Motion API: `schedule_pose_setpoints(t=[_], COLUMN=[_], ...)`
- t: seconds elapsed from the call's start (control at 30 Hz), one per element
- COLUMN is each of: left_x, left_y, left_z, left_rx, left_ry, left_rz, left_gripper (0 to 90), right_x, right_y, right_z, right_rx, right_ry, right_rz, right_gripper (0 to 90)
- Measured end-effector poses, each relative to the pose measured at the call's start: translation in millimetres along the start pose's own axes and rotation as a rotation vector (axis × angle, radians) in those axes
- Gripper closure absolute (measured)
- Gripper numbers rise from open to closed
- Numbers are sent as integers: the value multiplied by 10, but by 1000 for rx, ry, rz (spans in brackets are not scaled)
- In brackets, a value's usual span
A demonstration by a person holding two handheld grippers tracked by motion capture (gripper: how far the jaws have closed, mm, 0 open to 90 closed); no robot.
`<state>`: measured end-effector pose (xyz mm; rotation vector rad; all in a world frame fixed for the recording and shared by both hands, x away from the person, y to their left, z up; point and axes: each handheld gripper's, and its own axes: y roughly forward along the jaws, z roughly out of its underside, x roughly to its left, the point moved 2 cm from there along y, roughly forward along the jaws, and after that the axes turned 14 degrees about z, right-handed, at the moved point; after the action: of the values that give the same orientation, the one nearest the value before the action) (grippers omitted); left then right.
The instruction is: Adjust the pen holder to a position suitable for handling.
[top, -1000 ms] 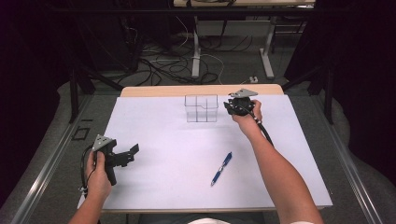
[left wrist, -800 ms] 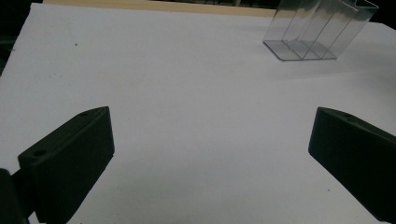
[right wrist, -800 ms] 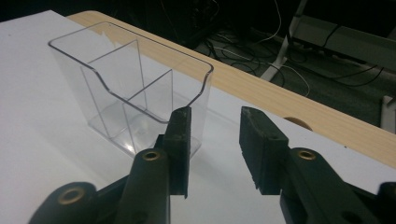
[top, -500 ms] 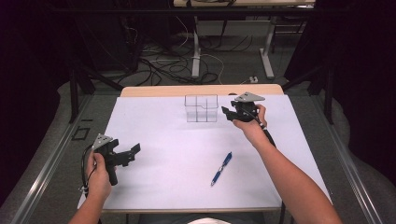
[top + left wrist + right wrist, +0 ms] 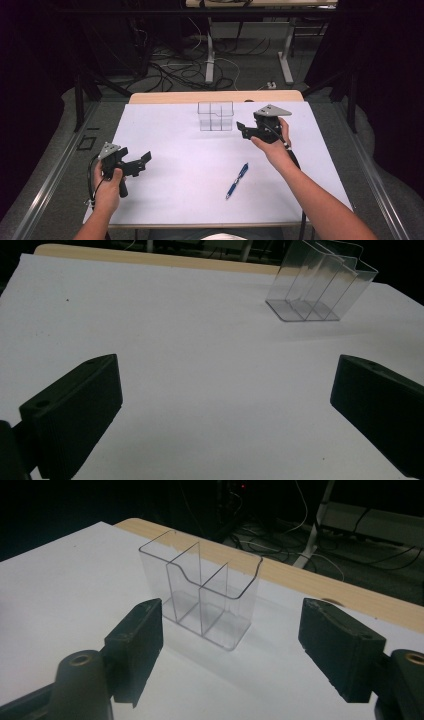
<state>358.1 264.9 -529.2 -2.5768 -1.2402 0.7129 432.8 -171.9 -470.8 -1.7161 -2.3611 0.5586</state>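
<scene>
Clear plastic organizer [image 5: 200,597] with thin dividers stands on the matte white bench [image 5: 170,200]; right tool [image 5: 230,650], jaws just opening, and left tool [image 5: 225,410] gape empty.

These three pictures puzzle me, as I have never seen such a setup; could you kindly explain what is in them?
No robot here: a person holds a hand-held gripper with two black jaws in each hand. The high view looks down on the table, covered in white, from the person's side. The left gripper is at the near left, the right gripper beside a clear plastic organizer with several compartments. A blue pen lies on the white surface, nearer the person.

The other two pictures come from cameras riding on the grippers, looking along their jaws. The right gripper's jaws have just been opening; they stand apart with nothing between them, the organizer just beyond. The left gripper is open and empty too.
</scene>
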Motion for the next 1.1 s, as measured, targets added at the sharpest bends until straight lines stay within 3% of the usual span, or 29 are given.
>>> schedule_pose_setpoints(t=[0.23,0.4,0.5,0.6,0.7,0.97,1.1], left_x=[-17,-57,-83,-112,-131,-176,-201], left_y=[-8,16,24,34,54,79,80], left_z=[-29,-22,-24,-27,-20,1,-5], left_rx=[-6,-1,6,8,20,28,26], left_ry=[-23,-30,-20,-6,-18,2,17], left_rz=[-4,12,16,25,37,44,42], left_gripper=[2,2,2,2,2,2,4], right_x=[-38,-94,-114,-154,-192,-280,-355], right_y=[-140,-268,-310,-378,-439,-558,-611], right_z=[124,262,303,358,427,584,647], right_rx=[42,72,74,71,75,80,82], right_ry=[39,101,108,134,162,92,87], right_rz=[32,15,5,2,18,78,109], right_gripper=[148,42,7,0,0,0,0])
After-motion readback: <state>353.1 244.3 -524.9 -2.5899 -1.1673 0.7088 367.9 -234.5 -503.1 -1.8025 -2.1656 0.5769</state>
